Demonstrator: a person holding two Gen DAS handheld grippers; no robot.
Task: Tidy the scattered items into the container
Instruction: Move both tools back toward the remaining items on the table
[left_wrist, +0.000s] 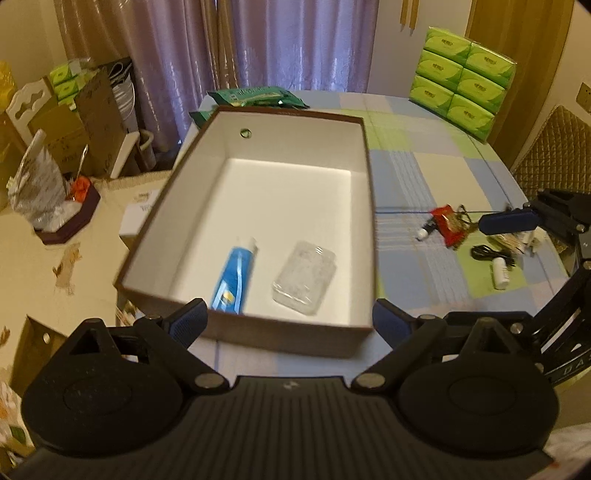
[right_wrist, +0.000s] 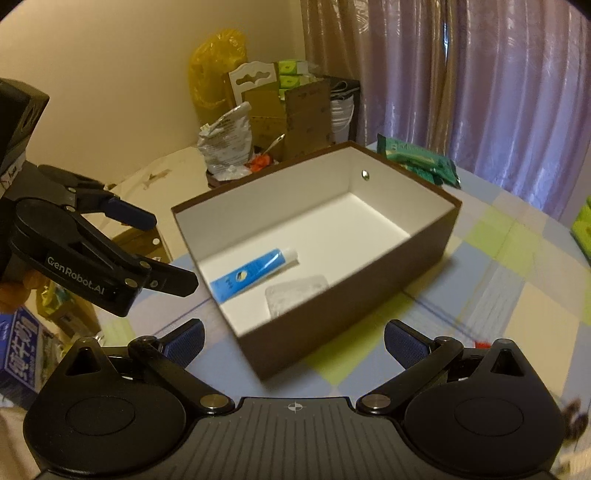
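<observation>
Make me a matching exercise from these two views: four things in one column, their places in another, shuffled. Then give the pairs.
Things
1. blue tube
2. clear plastic case
3. small white bottle
4. stacked green tissue packs

Places
A. on the tablecloth, to the right of the box, beside a black cable
B. far right corner of the table
C. inside the box, left of the other item in it
D. inside the box, right of the other item in it

Pairs: 1-C, 2-D, 3-A, 4-B

You face mauve curtains (left_wrist: 288, 44) across far wall. Cream wall (right_wrist: 110, 81) on your left, warm dim light. Round table, pastel checked cloth (left_wrist: 424, 155). Quilted chair back (left_wrist: 550, 147) on your right. Cardboard boxes (right_wrist: 291, 114) and bags piled in left corner.
</observation>
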